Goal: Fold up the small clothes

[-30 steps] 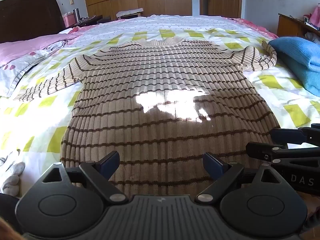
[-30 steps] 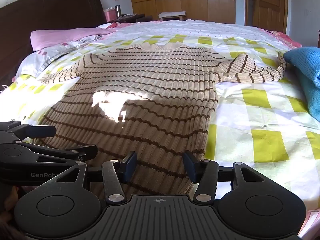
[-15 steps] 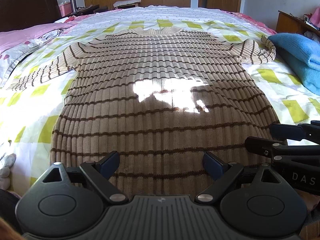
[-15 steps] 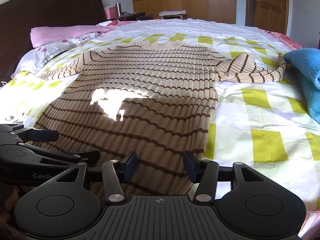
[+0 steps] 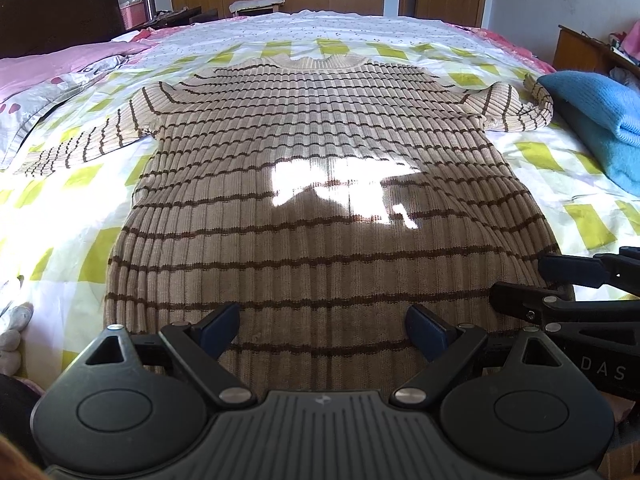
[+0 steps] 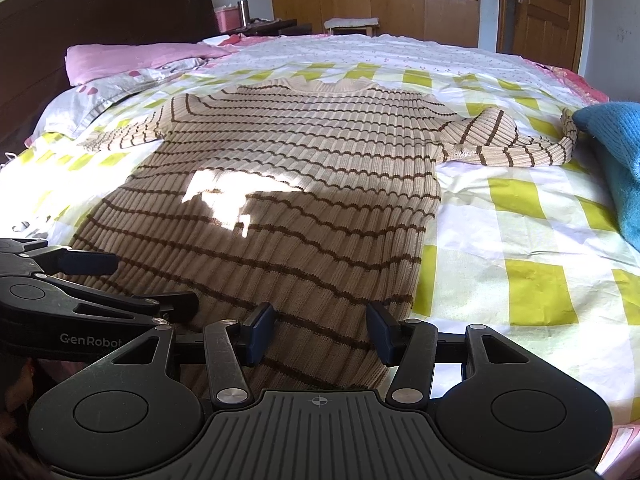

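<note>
A beige ribbed sweater with brown stripes (image 5: pixel 320 184) (image 6: pixel 288 184) lies flat on the bed, collar far, hem near me. Its left sleeve (image 5: pixel 92 144) stretches out straight; its right sleeve (image 6: pixel 516 140) is bent back beside the blue garment. My left gripper (image 5: pixel 322 330) hovers open above the hem, nothing between its fingers. My right gripper (image 6: pixel 320 328) is open over the hem's right corner, and it also shows at the right edge of the left wrist view (image 5: pixel 560 284). The left gripper's fingers (image 6: pixel 92 260) show at the left of the right wrist view.
The bed carries a white sheet with yellow-green checks (image 6: pixel 520 240). A folded blue knit (image 5: pixel 600 120) lies at the right edge. Pink and grey pillows (image 6: pixel 132 64) and a dark headboard sit at the left. A wardrobe and door stand beyond the bed.
The left wrist view has tilted slightly downward, so the sweater sits lower and nearer in it. Both grippers stay open and the sweater has not moved.
</note>
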Available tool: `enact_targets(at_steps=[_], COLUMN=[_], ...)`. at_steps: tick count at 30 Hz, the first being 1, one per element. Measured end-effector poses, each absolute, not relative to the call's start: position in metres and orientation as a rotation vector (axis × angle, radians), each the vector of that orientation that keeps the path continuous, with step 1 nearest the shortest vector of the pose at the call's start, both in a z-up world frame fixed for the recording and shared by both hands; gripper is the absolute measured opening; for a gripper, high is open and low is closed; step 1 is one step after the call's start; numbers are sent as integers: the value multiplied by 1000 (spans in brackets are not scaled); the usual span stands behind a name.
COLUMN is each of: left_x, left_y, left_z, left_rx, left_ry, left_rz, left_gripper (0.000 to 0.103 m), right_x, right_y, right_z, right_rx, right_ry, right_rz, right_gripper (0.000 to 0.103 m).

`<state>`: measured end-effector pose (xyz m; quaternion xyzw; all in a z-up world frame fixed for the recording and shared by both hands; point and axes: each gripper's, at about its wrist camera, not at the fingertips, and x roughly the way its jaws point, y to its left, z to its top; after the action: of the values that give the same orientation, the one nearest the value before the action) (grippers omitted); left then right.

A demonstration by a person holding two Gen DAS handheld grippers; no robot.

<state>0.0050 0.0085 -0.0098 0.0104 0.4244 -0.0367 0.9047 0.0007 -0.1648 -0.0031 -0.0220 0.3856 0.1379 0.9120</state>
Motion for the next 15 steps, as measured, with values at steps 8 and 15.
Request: enact_targets(at_steps=[8,15], left_x=[5,5], left_y=[8,8], left_z=[-9,-9], left_rx=[27,30], left_ry=[875,870], left_rz=[-74,-73], left_gripper=[96,96], right_x=[0,0], right_y=[-165,-164], right_z=[-3,-2], right_rx=[-45,-45], right_ry=[800,801], right_rz=[285,284], right_gripper=[51,51])
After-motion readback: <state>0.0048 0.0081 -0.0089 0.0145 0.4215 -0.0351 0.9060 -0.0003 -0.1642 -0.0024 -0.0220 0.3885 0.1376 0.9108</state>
